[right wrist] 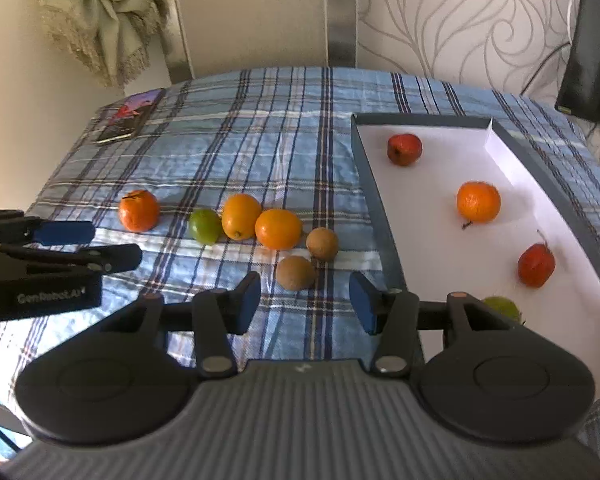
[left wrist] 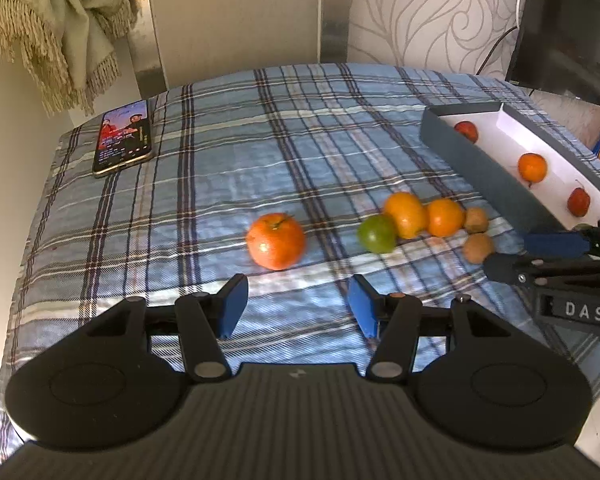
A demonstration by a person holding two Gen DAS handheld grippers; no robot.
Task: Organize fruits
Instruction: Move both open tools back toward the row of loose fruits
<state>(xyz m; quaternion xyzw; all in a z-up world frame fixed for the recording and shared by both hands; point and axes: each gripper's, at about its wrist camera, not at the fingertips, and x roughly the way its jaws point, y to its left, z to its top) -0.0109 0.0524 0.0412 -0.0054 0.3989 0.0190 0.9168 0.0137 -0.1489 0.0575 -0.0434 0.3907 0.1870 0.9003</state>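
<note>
Left wrist view first: left claw [left wrist: 297, 306] spread open, nothing between the blue pads, hanging just near of the lone tangerine [left wrist: 275, 241] on the plaid-covered counter [left wrist: 219, 184]. Probably the next pick, so best to come down straight over it, pads either side of the widest part, squeeze gently since round fruit rolls. Off to the right, a cluster: green fruit [left wrist: 377, 234], two oranges [left wrist: 406, 215] touching, two brown kiwis [left wrist: 478, 247]. Phone [left wrist: 123, 138] far left, well out of the way. Right wrist view: right claw [right wrist: 304, 302] also open and empty, sitting just near of the closest kiwi [right wrist: 295, 273], so a short drop forward looks enough; worth watching the second kiwi [right wrist: 322, 243] right beside it, easy to knock. Grey box [right wrist: 374, 200] with white inside on the right holds a dark red fruit [right wrist: 404, 149] far end, an orange [right wrist: 478, 201] middle, a red one [right wrist: 536, 265] nearer, plus a green one [right wrist: 502, 307] half hidden behind the claw. Six fruits left outside.
</note>
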